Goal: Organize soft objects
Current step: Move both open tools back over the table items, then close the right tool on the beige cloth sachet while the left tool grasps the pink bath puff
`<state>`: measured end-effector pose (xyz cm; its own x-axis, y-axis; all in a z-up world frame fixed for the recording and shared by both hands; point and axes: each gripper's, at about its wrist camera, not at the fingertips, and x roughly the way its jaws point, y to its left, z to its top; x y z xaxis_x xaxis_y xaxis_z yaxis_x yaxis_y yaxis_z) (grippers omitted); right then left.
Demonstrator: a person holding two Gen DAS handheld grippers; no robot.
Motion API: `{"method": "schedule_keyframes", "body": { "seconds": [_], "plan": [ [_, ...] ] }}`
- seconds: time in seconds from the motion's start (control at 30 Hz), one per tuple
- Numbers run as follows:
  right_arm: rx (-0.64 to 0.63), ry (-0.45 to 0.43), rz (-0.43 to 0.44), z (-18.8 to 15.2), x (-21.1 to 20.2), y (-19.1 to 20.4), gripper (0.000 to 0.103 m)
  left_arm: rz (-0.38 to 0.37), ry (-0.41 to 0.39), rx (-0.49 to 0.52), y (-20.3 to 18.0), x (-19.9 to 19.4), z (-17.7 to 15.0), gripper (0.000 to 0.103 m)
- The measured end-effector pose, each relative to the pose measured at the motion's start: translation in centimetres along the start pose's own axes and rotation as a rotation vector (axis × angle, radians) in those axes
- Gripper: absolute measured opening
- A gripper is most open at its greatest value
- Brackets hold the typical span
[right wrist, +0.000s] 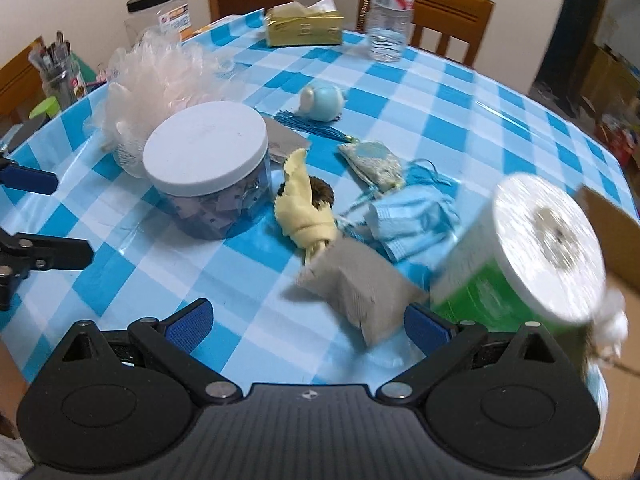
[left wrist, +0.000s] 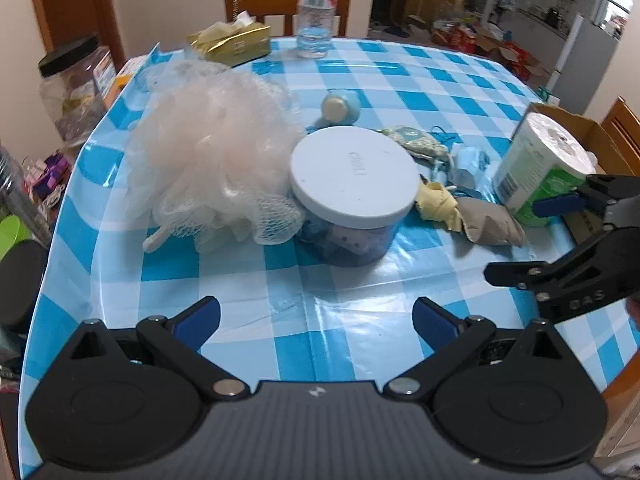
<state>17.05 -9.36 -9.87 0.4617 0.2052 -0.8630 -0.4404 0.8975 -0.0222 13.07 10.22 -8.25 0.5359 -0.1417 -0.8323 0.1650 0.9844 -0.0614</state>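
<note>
Soft items lie on the blue checked table: a pale mesh bath pouf, a yellow cloth, a grey pouch, a blue face mask and a patterned sachet. A white-lidded jar stands between them. My left gripper is open over bare cloth in front of the jar. My right gripper is open; the grey pouch lies just ahead of its right finger, beside a tilted, blurred paper roll.
A cardboard box sits at the table's right edge behind the roll. A small blue round toy, a gold tissue pack and a water bottle stand further back. A black-lidded plastic jar is at the left.
</note>
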Motion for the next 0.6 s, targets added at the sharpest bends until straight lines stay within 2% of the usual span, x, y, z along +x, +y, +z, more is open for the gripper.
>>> {"method": "schedule_keyframes", "body": {
  "seconds": [0.4,0.6],
  "plan": [
    [-0.150,0.017,0.018,2.3,5.3,0.2,0.103,0.000,0.032,-0.042,0.1,1.6,0.8,0.101],
    [-0.165,0.051,0.029,2.8,6.6,0.3,0.103,-0.004,0.038,-0.060,0.3,2.2,1.0,0.101]
  ]
}}
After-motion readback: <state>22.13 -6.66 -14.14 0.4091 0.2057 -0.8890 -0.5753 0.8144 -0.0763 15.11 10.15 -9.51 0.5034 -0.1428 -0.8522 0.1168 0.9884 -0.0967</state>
